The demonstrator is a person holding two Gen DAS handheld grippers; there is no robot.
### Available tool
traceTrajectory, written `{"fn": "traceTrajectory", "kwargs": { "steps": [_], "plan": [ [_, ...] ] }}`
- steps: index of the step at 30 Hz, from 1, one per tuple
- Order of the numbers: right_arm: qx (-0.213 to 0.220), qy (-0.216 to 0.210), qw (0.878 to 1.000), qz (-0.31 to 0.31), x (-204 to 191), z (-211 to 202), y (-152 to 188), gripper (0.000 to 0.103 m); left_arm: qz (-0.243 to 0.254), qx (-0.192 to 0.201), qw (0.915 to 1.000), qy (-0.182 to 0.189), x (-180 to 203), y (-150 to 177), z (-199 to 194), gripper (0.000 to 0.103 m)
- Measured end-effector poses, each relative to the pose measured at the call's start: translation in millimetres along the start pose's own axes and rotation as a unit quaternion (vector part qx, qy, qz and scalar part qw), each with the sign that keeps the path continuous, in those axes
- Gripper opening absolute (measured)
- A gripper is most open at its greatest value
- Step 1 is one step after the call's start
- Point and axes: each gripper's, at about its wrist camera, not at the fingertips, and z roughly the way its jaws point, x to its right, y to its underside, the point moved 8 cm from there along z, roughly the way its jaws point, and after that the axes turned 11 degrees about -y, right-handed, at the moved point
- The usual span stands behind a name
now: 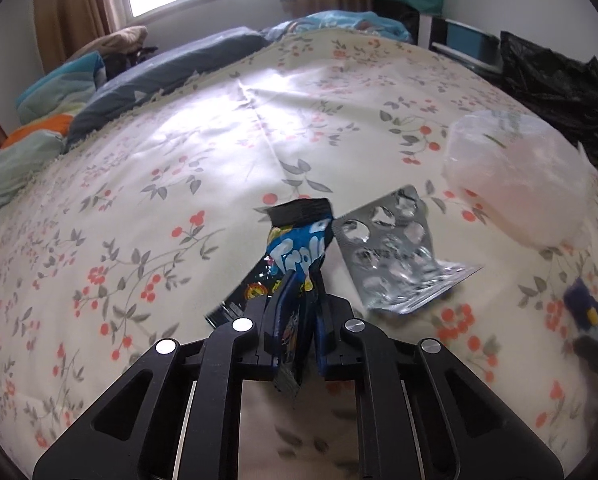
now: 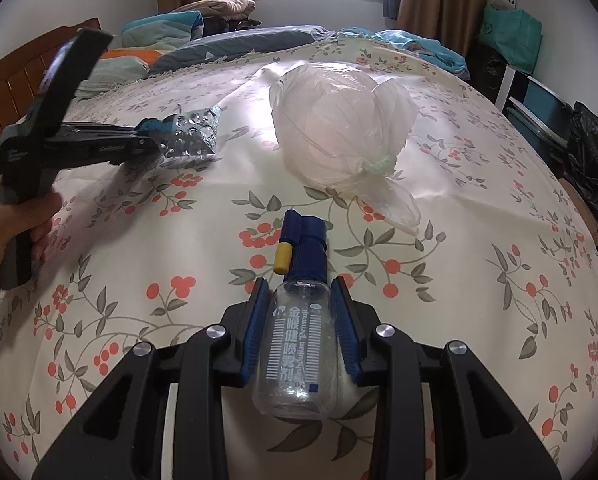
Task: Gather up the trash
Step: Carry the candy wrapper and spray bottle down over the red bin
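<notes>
My left gripper (image 1: 297, 312) is shut on a blue and black snack wrapper (image 1: 299, 248), which stands up crumpled between the pads just above the floral bedsheet (image 1: 159, 184). To its right lies an empty silver blister pack (image 1: 395, 256). In the right wrist view my right gripper (image 2: 299, 300) is shut on a clear spray bottle (image 2: 297, 344) with a blue nozzle and yellow cap. The left gripper (image 2: 155, 142) shows there at the far left, held by a hand (image 2: 3, 232), beside the blister pack (image 2: 193, 136). A knotted translucent plastic bag (image 2: 339, 128) sits further up the bed.
Pillows and folded bedding (image 2: 159, 28) lie at the head of the bed under the window. A black plastic bag (image 1: 555, 88) and storage boxes (image 2: 539, 112) stand off the bed's right side. The translucent bag (image 1: 519, 184) lies right of the blister pack.
</notes>
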Motion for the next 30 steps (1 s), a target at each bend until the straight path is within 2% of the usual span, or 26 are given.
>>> {"fn": "traceTrajectory", "kwargs": {
  "steps": [7,12,18,30],
  "plan": [
    [-0.010,-0.002,1.000,0.005,1,-5,-4,0.031,-0.017,0.005,0.9998,-0.003,-2,25,-55,0.012],
    [-0.013,-0.006,1.000,0.009,-3,-26,2,0.031,-0.041,-0.006,0.9991,0.014,-6,51,-96,0.012],
    [-0.013,-0.005,1.000,0.005,-12,-68,26,0.031,-0.053,-0.011,0.9984,0.016,-6,86,-140,0.012],
    [0.005,-0.022,1.000,-0.012,-56,-168,83,0.030,-0.070,-0.021,0.9962,0.048,21,159,-234,0.012]
  ]
}}
